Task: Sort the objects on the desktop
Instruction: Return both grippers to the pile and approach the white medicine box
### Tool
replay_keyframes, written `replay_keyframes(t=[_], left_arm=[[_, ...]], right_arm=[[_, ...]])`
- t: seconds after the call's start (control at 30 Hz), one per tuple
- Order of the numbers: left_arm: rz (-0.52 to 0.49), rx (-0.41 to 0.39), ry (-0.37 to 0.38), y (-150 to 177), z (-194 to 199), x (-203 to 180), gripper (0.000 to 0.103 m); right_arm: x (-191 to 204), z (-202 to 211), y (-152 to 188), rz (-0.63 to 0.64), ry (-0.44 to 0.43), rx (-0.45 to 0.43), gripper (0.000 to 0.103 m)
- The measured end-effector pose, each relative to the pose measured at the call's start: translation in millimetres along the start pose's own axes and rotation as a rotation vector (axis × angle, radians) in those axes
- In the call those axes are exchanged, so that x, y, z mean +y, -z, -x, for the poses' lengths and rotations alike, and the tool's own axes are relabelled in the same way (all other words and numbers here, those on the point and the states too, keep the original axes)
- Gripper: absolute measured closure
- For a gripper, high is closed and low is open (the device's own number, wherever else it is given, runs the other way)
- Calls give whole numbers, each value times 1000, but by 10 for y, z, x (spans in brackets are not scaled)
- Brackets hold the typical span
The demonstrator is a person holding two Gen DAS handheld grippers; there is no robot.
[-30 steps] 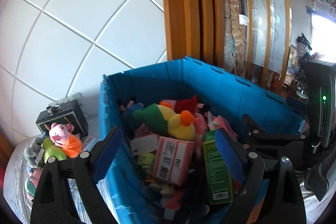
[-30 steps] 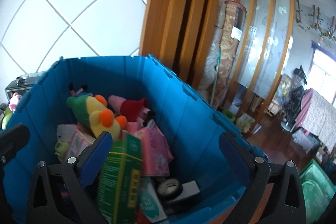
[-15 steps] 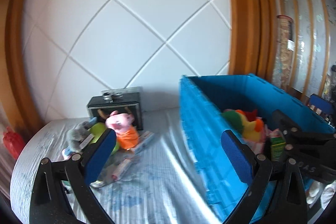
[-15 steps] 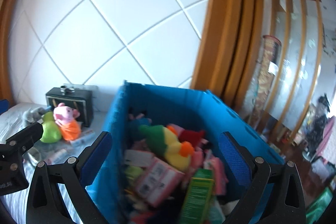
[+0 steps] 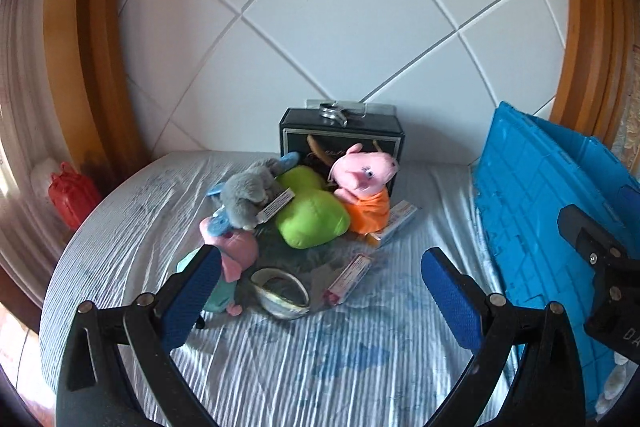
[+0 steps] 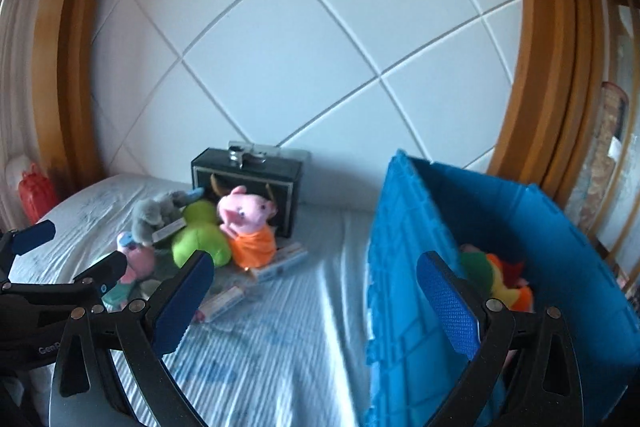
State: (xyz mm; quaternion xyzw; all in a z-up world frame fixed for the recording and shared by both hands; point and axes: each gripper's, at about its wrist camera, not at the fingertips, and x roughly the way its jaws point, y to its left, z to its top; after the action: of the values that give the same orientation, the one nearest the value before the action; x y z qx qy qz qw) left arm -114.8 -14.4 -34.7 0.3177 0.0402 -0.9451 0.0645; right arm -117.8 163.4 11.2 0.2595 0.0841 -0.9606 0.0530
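A pile of toys lies on the striped cloth: a pink pig plush in orange (image 5: 362, 183) (image 6: 248, 227), a green plush (image 5: 310, 213) (image 6: 200, 241), a grey plush (image 5: 248, 195), a small pink and teal plush (image 5: 230, 261), a metal bowl (image 5: 280, 293) and small boxes (image 5: 348, 279). My left gripper (image 5: 320, 297) is open and empty, just short of the pile. My right gripper (image 6: 316, 301) is open and empty, between the pile and the blue crate (image 6: 516, 227) (image 5: 532, 203), which holds a green and yellow plush (image 6: 496, 277).
A black box (image 5: 342, 137) stands behind the pile against the white quilted wall. A red object (image 5: 72, 195) sits past the table's left edge. Wooden frames flank the wall. The left gripper shows in the right wrist view (image 6: 64, 255).
Both grippers have swung left, away from above the crate's contents, and now face the toy pile on the cloth. Both stay open and empty.
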Motion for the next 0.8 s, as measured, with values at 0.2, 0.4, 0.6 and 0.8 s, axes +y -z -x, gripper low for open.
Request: replay_keyframes(t=[0.2,0.4,0.6,0.8], left_arm=[[56,165,-70,278,-776,263,2],[78,334,-74,536,-1550,343,2],[78,426,-72,654,-2127,317,2],[67,469,-106,690,-2662,351,2]], right_arm=[[325,-954,312,39,-19,188,0],[427,-1731,607,42,-32,348,0],[488,-2275,815,28,-40,457,0],[538,-2720,937,-6,-46,548,0]])
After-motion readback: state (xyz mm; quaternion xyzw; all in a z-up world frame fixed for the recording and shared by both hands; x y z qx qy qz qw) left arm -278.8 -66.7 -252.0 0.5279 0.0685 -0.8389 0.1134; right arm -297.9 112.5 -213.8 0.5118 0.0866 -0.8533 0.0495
